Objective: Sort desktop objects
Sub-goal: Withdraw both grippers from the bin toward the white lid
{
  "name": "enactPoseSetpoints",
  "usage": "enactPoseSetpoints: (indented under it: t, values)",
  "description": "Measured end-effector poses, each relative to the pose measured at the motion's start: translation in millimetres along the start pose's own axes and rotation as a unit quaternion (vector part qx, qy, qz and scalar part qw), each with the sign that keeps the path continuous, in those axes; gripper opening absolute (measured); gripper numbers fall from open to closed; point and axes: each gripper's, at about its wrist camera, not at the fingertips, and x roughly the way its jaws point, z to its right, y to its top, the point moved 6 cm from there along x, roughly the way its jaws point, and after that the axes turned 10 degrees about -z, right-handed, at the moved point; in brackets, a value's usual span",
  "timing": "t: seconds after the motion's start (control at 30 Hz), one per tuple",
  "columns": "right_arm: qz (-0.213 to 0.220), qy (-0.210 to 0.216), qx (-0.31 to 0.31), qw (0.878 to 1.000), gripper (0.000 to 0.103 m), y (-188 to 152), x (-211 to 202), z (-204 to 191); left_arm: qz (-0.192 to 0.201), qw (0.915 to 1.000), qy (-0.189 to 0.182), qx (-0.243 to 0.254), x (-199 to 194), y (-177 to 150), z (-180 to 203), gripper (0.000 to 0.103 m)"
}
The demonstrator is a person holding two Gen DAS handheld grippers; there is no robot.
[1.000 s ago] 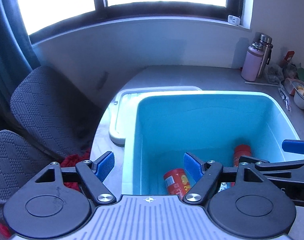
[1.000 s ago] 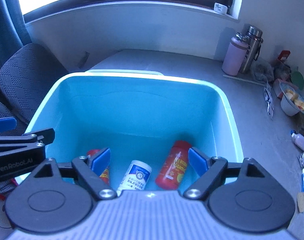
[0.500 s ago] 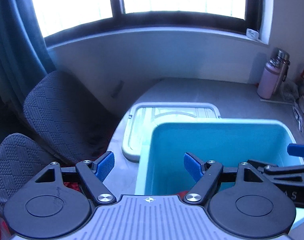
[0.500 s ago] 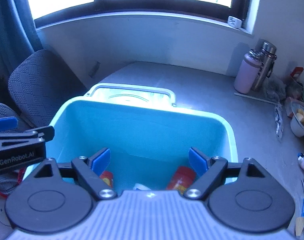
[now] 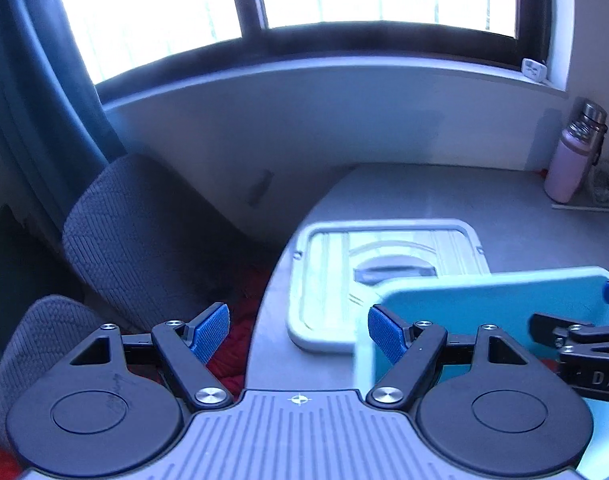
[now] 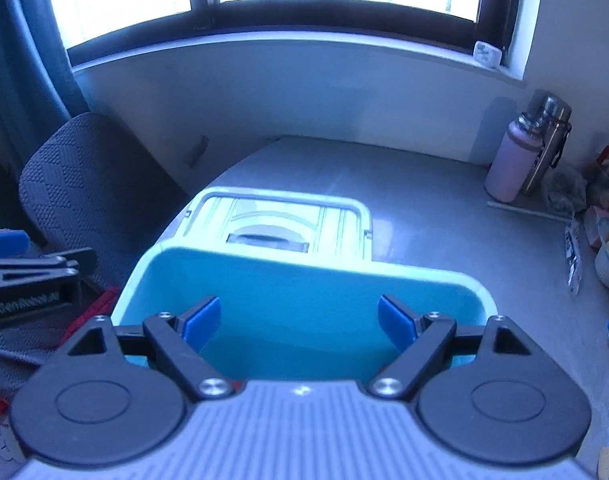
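Grey desk point(image 6: 424, 208), bin point(image 6: 304, 280) beneath jaws (spread) — empty

left gripper point(image 5: 298, 330): black arms, blue ribbed pads, silver screws | right gripper point(image 6: 299, 322): same, grey ribbed base

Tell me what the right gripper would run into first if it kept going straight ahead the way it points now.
Most likely the blue bin's far wall: the open right gripper points over its interior at that wall. The lid lies on the table just beyond. Depth is uncertain.
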Motion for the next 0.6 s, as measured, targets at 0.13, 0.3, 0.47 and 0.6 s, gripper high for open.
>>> enactPoseSetpoints:
  t: [0.13, 0.3, 0.47, 0.6]
  values:
    - [0.008, -0.005, 0.013, 1.0, 0.086, 14.3, -0.3, -4.7, 0.007, 0.9999, -0.007, 0.006, 7.0, 19.6, -12.7, 0.078]
    - [0.009, -0.017, 0.015, 1.0, 0.086, 33.8, 4.5, -11.4, 0.011, 0.9996, -0.014, 0.022, 17.3, 44.1, -25.3, 0.078]
    - [0.004, -0.027, 0.015, 1.0, 0.086, 51.5, 13.2, -20.2, 0.01, 0.9996, -0.015, 0.024, 32.4, 64.2, -36.1, 0.078]
    - [-0.001, -0.03, 0.017, 0.999, 0.085, 62.8, 22.2, -26.8, 0.01, 0.9995, -0.017, 0.023, 43.9, 72.4, -44.5, 0.078]
